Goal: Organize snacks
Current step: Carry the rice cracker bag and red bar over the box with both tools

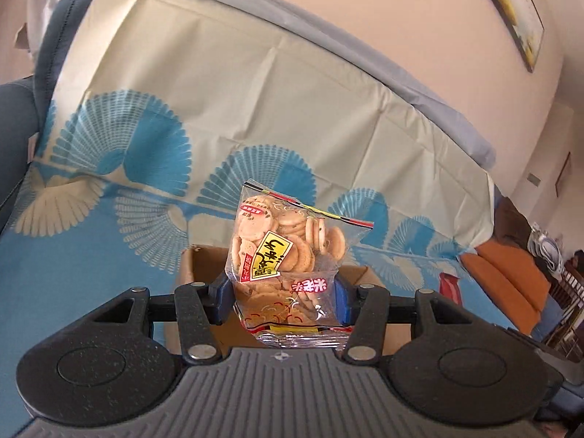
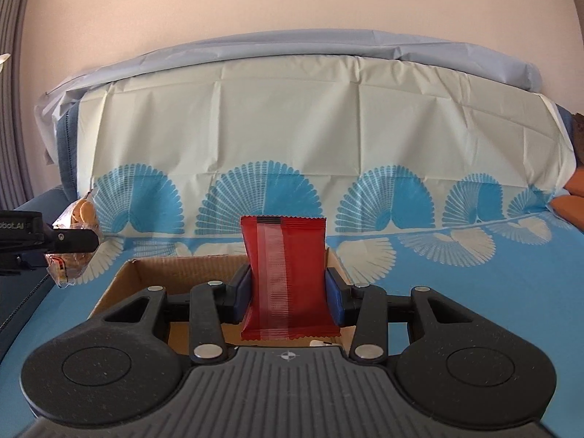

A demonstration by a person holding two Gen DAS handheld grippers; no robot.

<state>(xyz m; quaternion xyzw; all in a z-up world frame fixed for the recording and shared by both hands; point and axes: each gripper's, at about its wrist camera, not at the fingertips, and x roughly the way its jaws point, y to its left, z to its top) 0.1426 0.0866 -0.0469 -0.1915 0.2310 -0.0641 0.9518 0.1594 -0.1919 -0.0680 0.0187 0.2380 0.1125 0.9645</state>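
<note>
Cookies first: your left gripper (image 1: 283,301) is clamped on a clear cookie bag (image 1: 288,252) w/ yellow label, blue pads pressing its lower half from 9 and 3 o'clock. Bag stands upright btwn the fingers, top corner leaning toward 2 o'clock, bottom seam sitting just above the gripper body. Behind and below it you see the open cardboard box (image 1: 204,266) on the blue fan-print cloth (image 1: 109,219).

Your right gripper (image 2: 288,297) is clamped on a red snack packet (image 2: 284,273), upright, pads squeezing its sides so the waist pinches in. Packet hangs over the box (image 2: 175,273) interior, near the box's right wall at 3 o'clock. From this view your left gripper (image 2: 73,241) w/ the cookie bag (image 2: 78,215) shows at 9 o'clock, beyond the box's left edge, above the cloth (image 2: 474,292).
</note>
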